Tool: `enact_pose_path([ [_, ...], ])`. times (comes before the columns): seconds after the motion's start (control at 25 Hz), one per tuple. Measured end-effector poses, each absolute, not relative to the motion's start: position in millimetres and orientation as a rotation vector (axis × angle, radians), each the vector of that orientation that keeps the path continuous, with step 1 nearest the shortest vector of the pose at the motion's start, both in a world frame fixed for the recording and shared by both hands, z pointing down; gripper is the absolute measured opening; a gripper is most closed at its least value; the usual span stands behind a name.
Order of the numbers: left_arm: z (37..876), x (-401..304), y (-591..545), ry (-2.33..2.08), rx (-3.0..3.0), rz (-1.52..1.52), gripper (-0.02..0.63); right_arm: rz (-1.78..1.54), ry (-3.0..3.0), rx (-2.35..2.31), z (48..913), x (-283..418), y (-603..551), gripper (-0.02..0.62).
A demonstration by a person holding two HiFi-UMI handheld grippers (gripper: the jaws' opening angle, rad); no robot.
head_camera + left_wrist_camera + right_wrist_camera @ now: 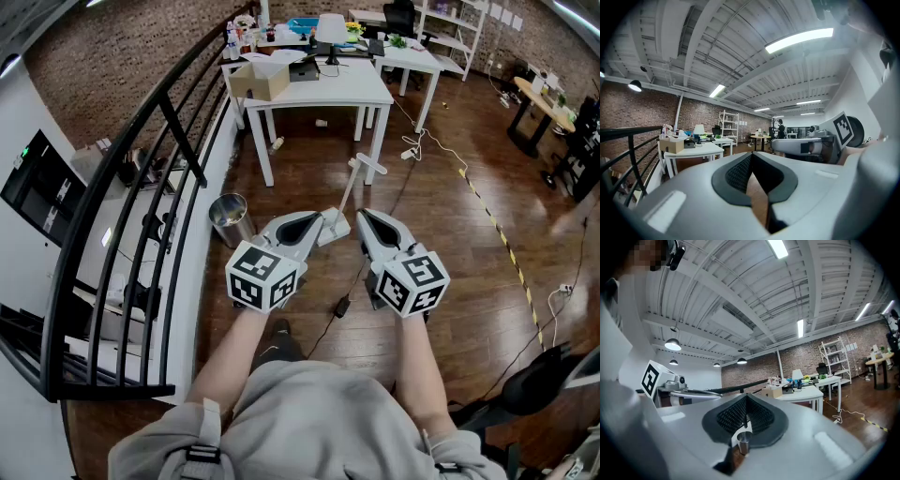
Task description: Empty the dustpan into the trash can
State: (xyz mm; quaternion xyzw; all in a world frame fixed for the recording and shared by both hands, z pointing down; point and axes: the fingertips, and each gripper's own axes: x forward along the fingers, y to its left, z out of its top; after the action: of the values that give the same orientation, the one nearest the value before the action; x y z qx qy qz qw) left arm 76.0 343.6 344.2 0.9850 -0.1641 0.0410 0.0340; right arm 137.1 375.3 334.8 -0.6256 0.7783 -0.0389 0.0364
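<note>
Right hand-held gripper [362,217], closed, near dustpan [331,232], handle upright.

No text, brand or number legible in any view. Left cube [265,274] on your left gripper [323,222], right cube [412,283] on your right gripper [360,217]: black-and-white square patterns only, no letters.
</note>
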Motion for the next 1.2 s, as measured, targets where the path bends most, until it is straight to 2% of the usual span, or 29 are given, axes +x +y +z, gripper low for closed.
enact_pose_path([
  [0.32, 353.7, 97.1, 290.0, -0.492, 3.014, 0.128, 0.005, -0.136, 2.361, -1.953, 340.6, 167.7, 326.1, 0.000],
  [0.72, 381.5, 132.6, 148.0, -0.405, 2.992, 0.176, 0.005, -0.193, 2.279, -2.133, 355.9, 226.2, 199.8, 0.000],
  [1.2, 433.5, 151.7, 31.5, -0.221, 2.933, 0.267, 0.005, -0.472, 2.102, -2.340, 441.3, 253.7, 98.3, 0.000],
])
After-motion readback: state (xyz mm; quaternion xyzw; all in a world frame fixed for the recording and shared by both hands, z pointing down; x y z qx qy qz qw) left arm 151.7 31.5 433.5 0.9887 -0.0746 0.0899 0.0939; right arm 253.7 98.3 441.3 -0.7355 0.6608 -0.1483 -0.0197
